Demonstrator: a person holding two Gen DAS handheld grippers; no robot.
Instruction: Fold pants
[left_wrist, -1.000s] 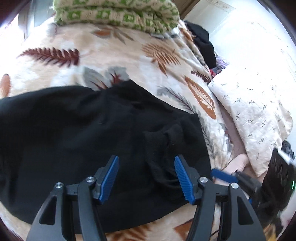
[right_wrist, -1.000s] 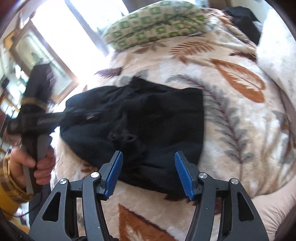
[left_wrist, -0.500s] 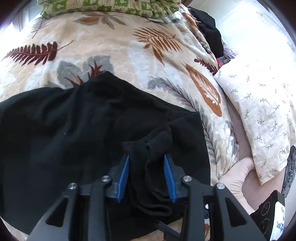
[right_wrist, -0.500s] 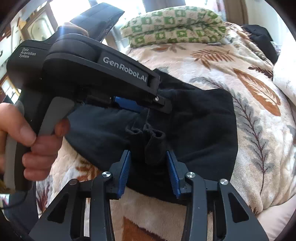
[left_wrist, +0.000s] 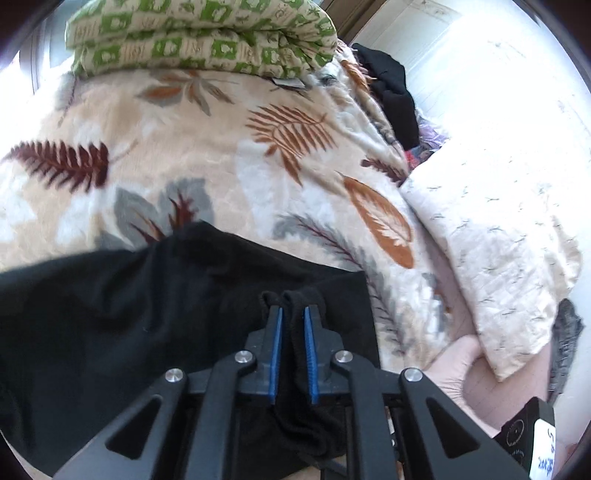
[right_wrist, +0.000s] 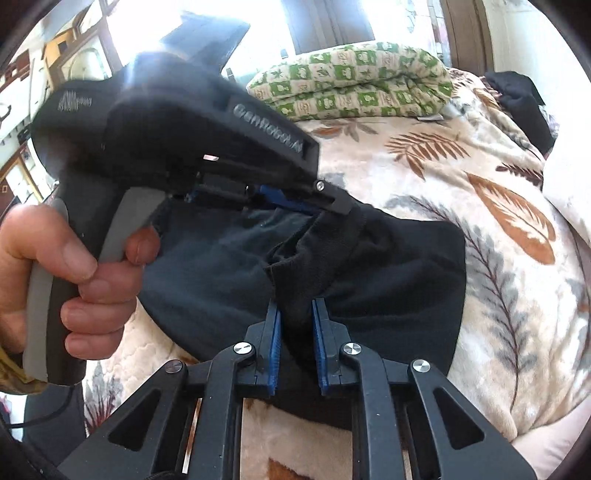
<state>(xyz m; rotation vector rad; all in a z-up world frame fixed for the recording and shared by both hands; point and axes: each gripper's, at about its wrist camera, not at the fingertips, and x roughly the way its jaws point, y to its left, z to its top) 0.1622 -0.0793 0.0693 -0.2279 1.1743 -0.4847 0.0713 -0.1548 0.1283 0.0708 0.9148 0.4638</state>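
A wide cream plush blanket printed with brown, dark red and grey leaves (left_wrist: 229, 155) covers the bed and fills most of both views. On it lie the black soft fabric pants (left_wrist: 110, 317), spread flat from about 9 o'clock to the centre of the left wrist view, and lying in the middle of the right wrist view (right_wrist: 399, 280). At 12 o'clock in the left view a folded green and cream patterned quilt (left_wrist: 199, 37) sits at the far end of the blanket, and at 3 o'clock a pale cream pillow with small twig prints (left_wrist: 495, 258) lies beside the blanket. A heap of black clothing (left_wrist: 395, 96) rests at about 1 o'clock, well apart from the pants. The left gripper (left_wrist: 293, 321), black with blue pads, is closed on a bunched edge of the pants at 6 o'clock. The right gripper (right_wrist: 295, 314) is also closed on a gathered fold of the pants at 6 o'clock of its own view. In the right view a person's bare hand (right_wrist: 66, 273) at 9 o'clock holds the grey handle of the left gripper.
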